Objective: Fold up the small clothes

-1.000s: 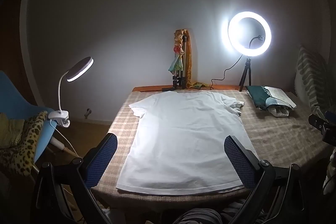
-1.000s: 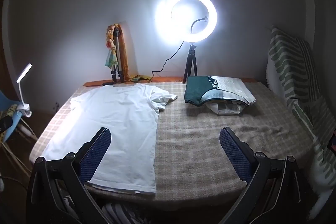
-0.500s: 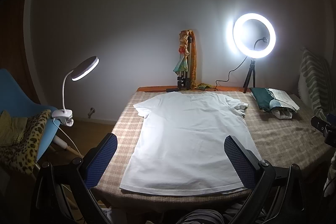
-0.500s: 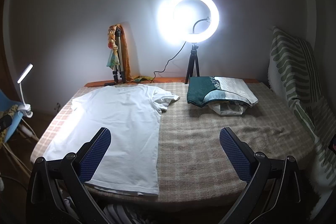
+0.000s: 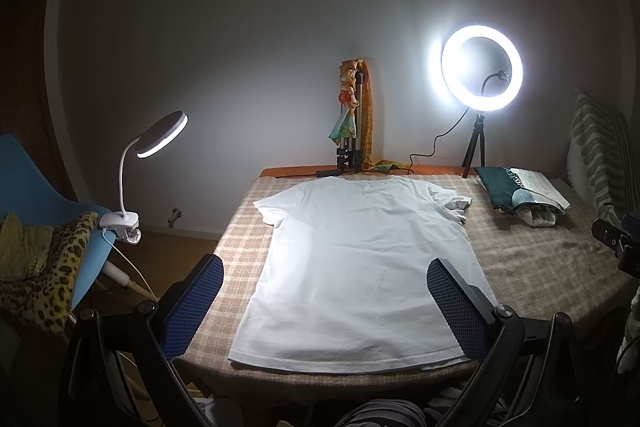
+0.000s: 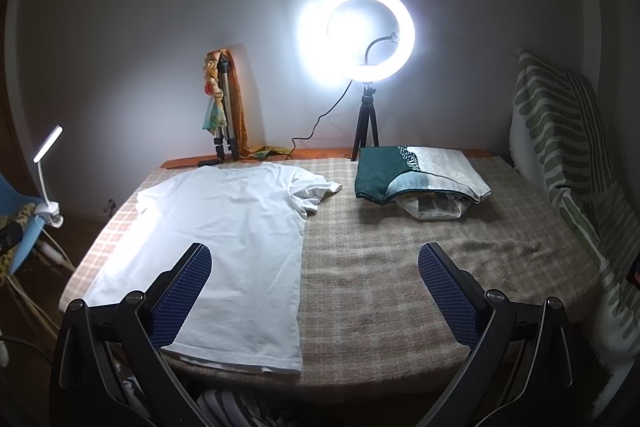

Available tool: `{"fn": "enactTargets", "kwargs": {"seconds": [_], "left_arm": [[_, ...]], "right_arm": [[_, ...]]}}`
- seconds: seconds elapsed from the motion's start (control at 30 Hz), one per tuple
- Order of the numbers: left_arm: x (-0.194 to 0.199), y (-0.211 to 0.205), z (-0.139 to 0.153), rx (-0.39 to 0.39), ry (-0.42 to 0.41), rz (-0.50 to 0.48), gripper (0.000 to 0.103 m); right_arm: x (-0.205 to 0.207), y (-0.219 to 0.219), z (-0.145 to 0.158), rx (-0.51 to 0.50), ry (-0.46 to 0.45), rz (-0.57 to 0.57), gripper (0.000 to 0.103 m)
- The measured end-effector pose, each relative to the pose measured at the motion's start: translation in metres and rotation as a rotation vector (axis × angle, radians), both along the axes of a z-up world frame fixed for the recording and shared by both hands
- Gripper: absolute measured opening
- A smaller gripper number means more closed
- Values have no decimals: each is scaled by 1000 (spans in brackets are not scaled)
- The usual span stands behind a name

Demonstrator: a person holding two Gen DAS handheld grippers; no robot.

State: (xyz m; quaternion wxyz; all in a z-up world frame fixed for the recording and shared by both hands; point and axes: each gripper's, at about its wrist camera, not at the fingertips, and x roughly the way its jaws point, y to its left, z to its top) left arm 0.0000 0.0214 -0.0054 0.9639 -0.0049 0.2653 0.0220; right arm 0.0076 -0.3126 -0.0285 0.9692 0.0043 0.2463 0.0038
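- While the white T-shirt (image 5: 360, 267) is lying flat ahead, you are holding the left gripper (image 5: 326, 301) spread wide, empty.
- You are keeping the right gripper (image 6: 314, 293) agape too, the shirt lying left of it.

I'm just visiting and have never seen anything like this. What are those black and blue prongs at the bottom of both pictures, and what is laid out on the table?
The prongs are two-finger grippers that a person holds, one in each hand. A camera on each looks forward along its fingers: one picture comes from the left gripper, the other from the right gripper. Both are open and hold nothing. On the checked table a white T-shirt lies flat, not yet folded. Behind it sits a pile of folded clothes, lit by a ring light.
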Motion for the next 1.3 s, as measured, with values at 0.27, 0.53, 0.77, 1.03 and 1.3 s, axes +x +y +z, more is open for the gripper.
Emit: {"fn": "enactTargets", "kwargs": {"seconds": [0.27,0.53,0.77,1.03,1.3], "left_arm": [[-1,-1,0,2,-2,0,103],[-5,-3,4,14,-7,-9,103],[-7,-6,4,19,-14,-21,103],[-6,1,4,19,-25,-25,103],[-6,22,-1,13,-28,-27,103]], "right_arm": [[0,0,0,1,0,1,103],[0,-1,0,3,-2,0,103],[-5,0,2,6,-14,-3,103],[-11,10,11,22,-35,-3,103],[-14,36,22,48,-49,15,103]]}}
